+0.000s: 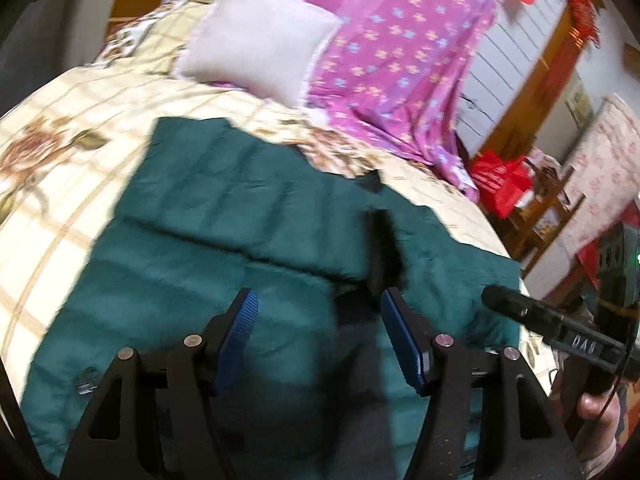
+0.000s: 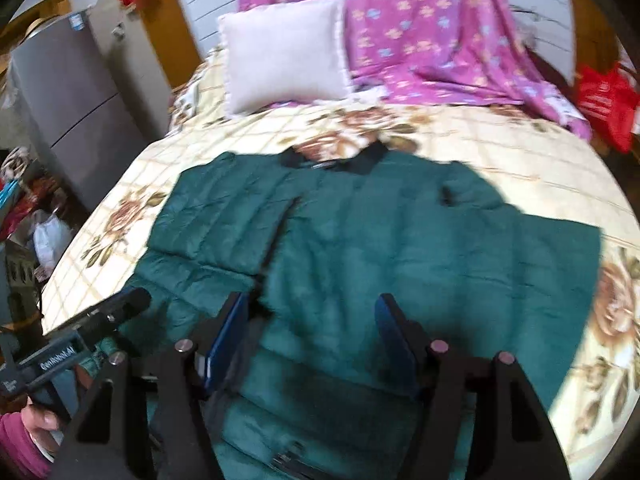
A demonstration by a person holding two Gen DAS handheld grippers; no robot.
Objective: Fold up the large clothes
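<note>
A large dark green quilted jacket [image 2: 400,248] with a black collar [image 2: 332,158] lies flat on the bed, collar away from me. Its left sleeve [image 2: 224,216] lies folded across the front. It also shows in the left wrist view [image 1: 224,224]. My left gripper [image 1: 318,312] is open and empty above the jacket's lower part. My right gripper [image 2: 310,312] is open and empty above the jacket's lower middle. Each gripper shows in the other's view, the right one [image 1: 536,320] at the right edge, the left one [image 2: 100,320] at the left edge.
The bed has a cream floral cover [image 2: 500,140]. A white pillow [image 2: 280,56] and a purple flowered sheet [image 2: 432,28] lie at the head. A grey fridge [image 2: 68,100] stands left of the bed. Red bags [image 1: 500,180] and wooden furniture stand to the right.
</note>
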